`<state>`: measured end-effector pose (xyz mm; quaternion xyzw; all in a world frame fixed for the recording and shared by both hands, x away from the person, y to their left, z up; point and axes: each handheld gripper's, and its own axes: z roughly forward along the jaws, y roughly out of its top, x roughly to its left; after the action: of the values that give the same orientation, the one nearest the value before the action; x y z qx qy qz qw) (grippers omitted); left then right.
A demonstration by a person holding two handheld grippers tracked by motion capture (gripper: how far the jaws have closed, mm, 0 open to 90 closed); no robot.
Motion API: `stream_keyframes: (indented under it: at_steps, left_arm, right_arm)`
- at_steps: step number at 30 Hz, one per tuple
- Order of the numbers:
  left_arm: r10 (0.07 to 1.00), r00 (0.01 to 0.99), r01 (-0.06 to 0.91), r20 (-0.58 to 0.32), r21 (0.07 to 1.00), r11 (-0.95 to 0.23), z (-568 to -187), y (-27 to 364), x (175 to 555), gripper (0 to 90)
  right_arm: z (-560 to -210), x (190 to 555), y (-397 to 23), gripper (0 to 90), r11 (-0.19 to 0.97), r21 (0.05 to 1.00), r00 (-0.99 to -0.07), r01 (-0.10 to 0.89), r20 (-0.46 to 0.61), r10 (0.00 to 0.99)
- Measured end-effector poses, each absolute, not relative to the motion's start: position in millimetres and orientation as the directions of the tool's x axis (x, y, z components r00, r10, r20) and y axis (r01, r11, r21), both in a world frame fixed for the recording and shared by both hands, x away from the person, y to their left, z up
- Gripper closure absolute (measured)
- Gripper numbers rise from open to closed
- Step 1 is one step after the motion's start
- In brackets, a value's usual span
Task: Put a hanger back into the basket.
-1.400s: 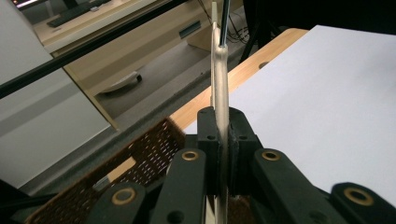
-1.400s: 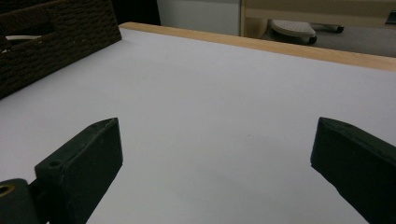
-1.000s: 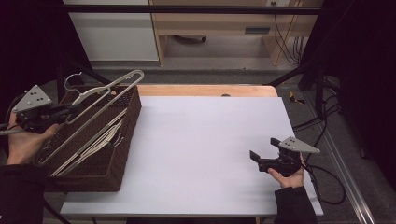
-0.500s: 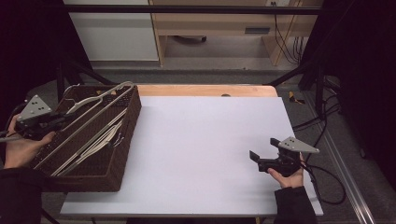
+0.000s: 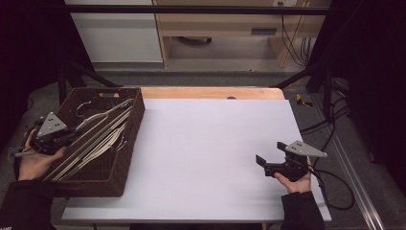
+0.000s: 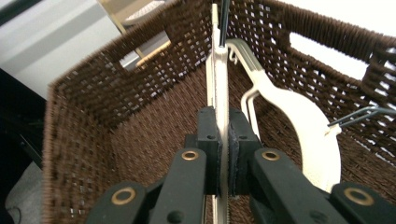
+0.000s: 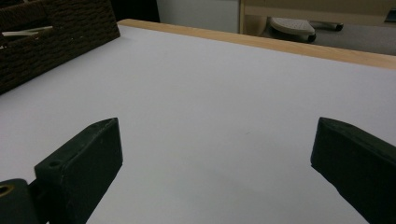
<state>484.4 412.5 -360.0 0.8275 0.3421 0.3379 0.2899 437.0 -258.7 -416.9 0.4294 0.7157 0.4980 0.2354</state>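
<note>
Wicker basket holding what look like cream hangers, left hand-held gripper pinching one, right hand-held gripper spread.

The basket is dark brown woven wicker, the hangers in it cream. The counter is white with a pale wood edge. Both grippers are black.

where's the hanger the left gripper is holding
In the high view, the cream hanger lies at the table's left inside the brown wicker basket, clamped by the left gripper.
</note>
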Motion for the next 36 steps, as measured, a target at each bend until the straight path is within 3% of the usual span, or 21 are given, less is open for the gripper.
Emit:
stream_keyframes:
  at_steps: [5, 8, 19, 26, 36]
  left_arm:
    - [0.778, 0.529, 0.398, 0.339, 0.711, -0.58, -377, 407, 486, 85.4]
    - [0.76, 0.543, 0.427, 0.358, 0.661, -0.617, -377, 402, 486, 84.4]
    - [0.761, 0.598, 0.524, 0.252, 0.595, -0.609, -390, 385, 490, 76.3]
    - [0.769, 0.607, 0.514, 0.204, 0.637, -0.575, -381, 385, 484, 57.9]
    - [0.814, 0.569, 0.409, 0.117, 0.818, -0.404, -347, 376, 461, 27.1]
  right_arm:
    - [-417, 437, -259, 2.6, 0.136, 0.916, -0.52, 0.378, 0.089, 0.849]
    - [-417, 437, -258, 2.6, 0.132, 0.914, -0.517, 0.384, 0.095, 0.85]
    - [-418, 437, -258, 2.6, 0.137, 0.914, -0.521, 0.382, 0.091, 0.849]
    - [-417, 437, -258, 2.9, 0.135, 0.915, -0.524, 0.381, 0.093, 0.847]
    - [-416, 436, -260, 3.1, 0.124, 0.917, -0.525, 0.38, 0.104, 0.845]
